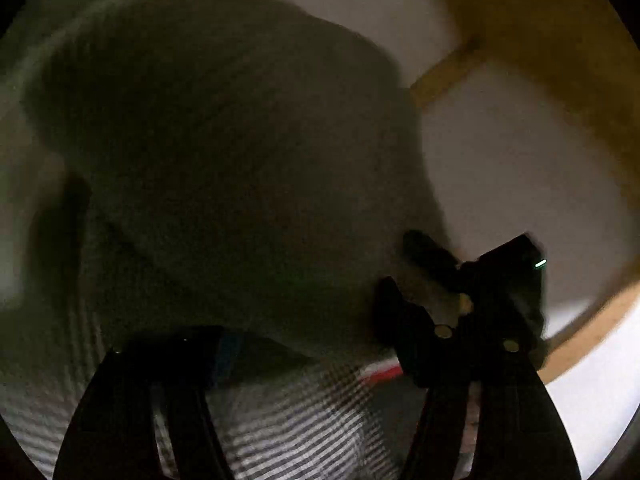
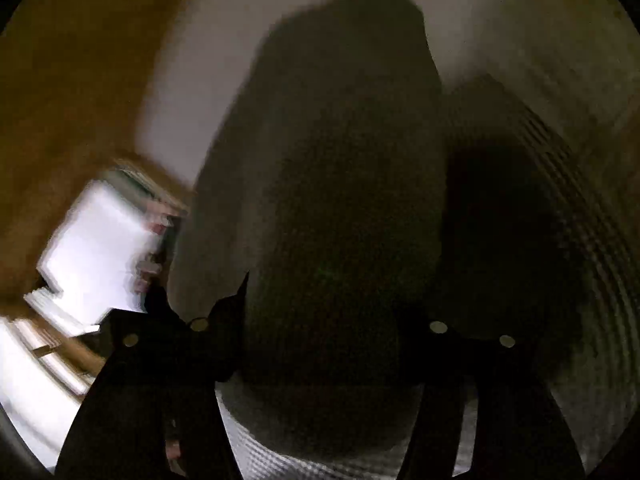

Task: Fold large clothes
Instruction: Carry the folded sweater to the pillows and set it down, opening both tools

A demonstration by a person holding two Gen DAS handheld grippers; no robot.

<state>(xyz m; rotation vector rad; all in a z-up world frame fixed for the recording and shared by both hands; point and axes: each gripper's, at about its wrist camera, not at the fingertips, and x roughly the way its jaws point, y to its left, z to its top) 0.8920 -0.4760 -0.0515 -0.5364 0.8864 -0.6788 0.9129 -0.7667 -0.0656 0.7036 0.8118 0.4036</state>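
Observation:
The picture is heavily blurred. A large garment with fine grey and white stripes (image 1: 288, 432) fills the left and bottom of the left wrist view, most of it in deep shadow. A red and white tag (image 1: 380, 372) shows on it near my right finger. My left gripper (image 1: 280, 312) has its jaws standing apart over this cloth, and cloth lies between them. In the right wrist view the same striped cloth (image 2: 320, 452) hangs as a dark mass in front. My right gripper (image 2: 332, 304) also has its jaws apart, with cloth between and below them.
A pale surface (image 1: 520, 180) edged by wooden strips (image 1: 448, 72) lies right of the garment. A brown wooden area (image 2: 80, 80) and a bright window-like patch (image 2: 100, 248) sit at the left of the right wrist view.

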